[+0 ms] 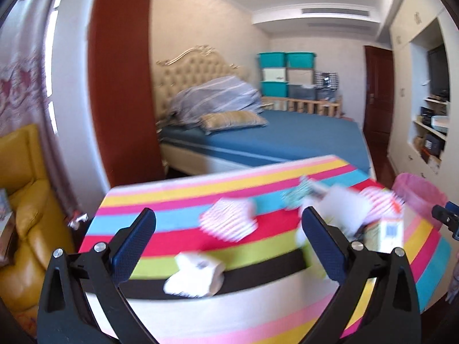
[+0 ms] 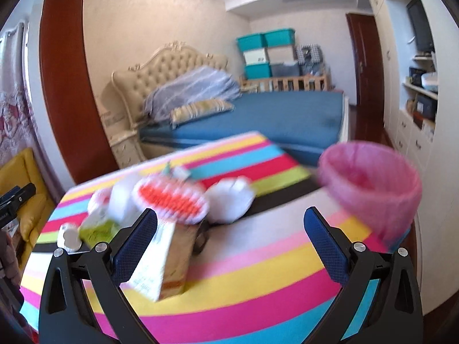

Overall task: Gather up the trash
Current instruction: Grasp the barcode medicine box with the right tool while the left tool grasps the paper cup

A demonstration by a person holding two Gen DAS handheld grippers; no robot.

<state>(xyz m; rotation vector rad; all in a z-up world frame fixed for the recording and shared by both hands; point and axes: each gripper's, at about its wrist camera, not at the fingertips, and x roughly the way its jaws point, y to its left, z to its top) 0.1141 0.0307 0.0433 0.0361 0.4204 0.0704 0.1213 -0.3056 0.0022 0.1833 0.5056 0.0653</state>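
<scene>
Both tongs, left (image 1: pixel 228 229) and right (image 2: pixel 229 228), gaped wide and empty; I saw blurred trash (image 2: pixel 172 197) on the striped tabletop (image 2: pixel 258 281), its details unreadable.

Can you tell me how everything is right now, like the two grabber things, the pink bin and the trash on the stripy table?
Left gripper: jaws wide open, empty.
Right gripper: jaws wide open, empty.
Pink-lined bin: upright, open-topped; contents not visible.
Crumpled white paper: lying loose on the striped tablecloth.
Red-striped paper cup: tipped on its side.
Brown carton: on the tablecloth, leaning; blurred.
Far door: looks closed.
</scene>
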